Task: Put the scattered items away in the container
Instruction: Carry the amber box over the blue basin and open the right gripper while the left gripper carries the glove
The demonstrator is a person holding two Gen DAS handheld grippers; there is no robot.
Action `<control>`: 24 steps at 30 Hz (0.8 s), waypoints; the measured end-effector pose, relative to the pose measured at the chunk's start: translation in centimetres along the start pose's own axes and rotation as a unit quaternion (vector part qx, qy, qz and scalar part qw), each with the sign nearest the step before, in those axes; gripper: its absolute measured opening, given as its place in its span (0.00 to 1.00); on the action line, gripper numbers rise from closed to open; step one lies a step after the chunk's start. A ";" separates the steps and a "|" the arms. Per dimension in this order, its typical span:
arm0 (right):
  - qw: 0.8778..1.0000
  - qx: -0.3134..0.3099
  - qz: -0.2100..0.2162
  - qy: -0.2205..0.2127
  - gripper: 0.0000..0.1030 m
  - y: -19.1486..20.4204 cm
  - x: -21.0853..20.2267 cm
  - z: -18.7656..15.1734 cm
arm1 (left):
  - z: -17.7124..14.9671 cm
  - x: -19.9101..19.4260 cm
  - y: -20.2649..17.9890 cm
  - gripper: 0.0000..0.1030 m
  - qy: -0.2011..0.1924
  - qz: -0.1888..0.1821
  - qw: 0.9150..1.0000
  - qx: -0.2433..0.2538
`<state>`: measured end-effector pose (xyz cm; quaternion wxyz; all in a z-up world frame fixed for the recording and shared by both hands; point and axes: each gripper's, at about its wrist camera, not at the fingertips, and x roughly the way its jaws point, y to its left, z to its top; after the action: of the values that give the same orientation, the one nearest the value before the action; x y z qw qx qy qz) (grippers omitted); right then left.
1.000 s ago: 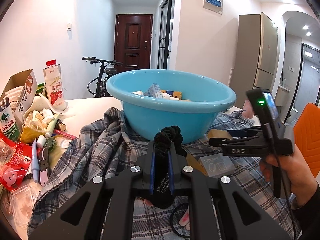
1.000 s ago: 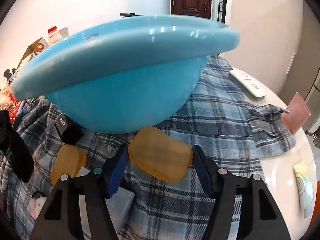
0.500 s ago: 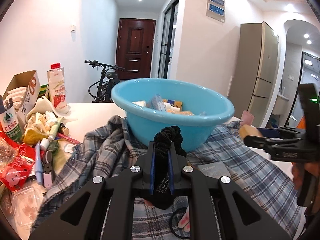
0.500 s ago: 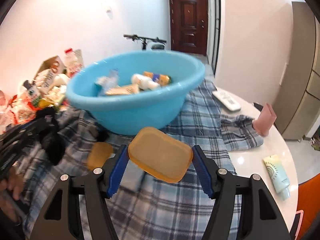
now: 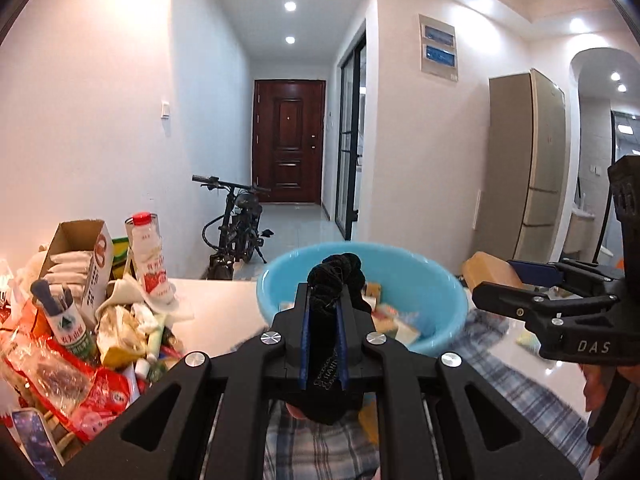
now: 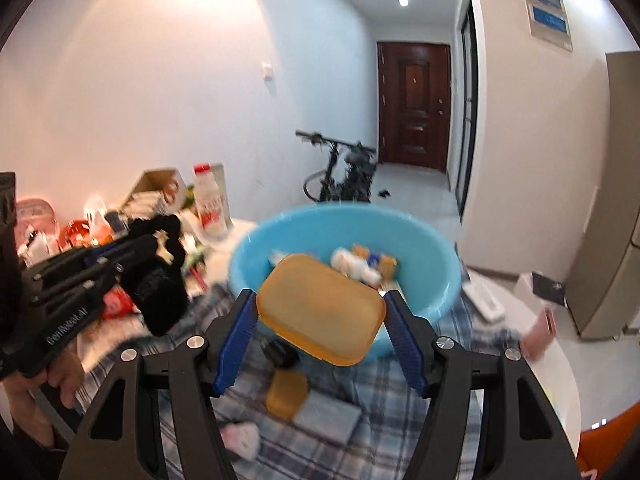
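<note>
Basin (image 6: 424,280): smooth blue plastic, round, on plaid cloth (image 6: 360,440); contents blurred (small packets, hard to name).
Right gripper (image 6: 320,320): pads pinching amber rounded-rectangle box (image 6: 320,312), near side of basin.
Left gripper (image 5: 323,344): pressed together on black ruffled scrunchie (image 5: 335,276); lower end hidden.
Clutter (image 5: 80,340): crinkled wrappers, far left.

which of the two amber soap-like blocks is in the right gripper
The larger rounded amber block, clamped between the right gripper pads above the plaid cloth; the smaller amber block lies on it.

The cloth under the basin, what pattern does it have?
The cloth is a blue, grey and white plaid, clearest in the right wrist view.
</note>
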<state>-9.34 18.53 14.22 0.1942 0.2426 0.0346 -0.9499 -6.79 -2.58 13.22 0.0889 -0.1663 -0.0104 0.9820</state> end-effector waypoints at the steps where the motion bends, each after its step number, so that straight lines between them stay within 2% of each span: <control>1: 1.000 -0.001 0.001 -0.004 0.65 0.2 0.0 0.5 | 0.5 0.3 0.1 0.09 -0.002 0.002 1.000 0.000; 11: 0.999 -0.001 -0.001 -0.037 0.65 1.2 2.1 5.5 | 5.2 3.2 0.3 0.09 -0.027 0.006 1.000 0.007; 16: 0.998 0.046 0.024 -0.045 0.65 0.1 4.1 6.9 | 6.3 5.1 1.1 0.09 -0.036 0.009 0.999 -0.008; 19: 0.998 0.025 -0.012 -0.048 0.65 0.3 5.0 7.6 | 6.3 6.1 1.4 0.09 -0.029 0.006 1.000 -0.004; 24: 0.998 0.012 -0.036 -0.048 0.65 -0.1 6.5 7.9 | 5.5 7.8 1.4 0.09 -0.012 -0.005 1.000 -0.008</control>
<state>-18.19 15.08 18.07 0.1585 0.1976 0.0227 -0.9671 -16.11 -2.50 15.83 0.0921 -0.1555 -0.0198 0.9833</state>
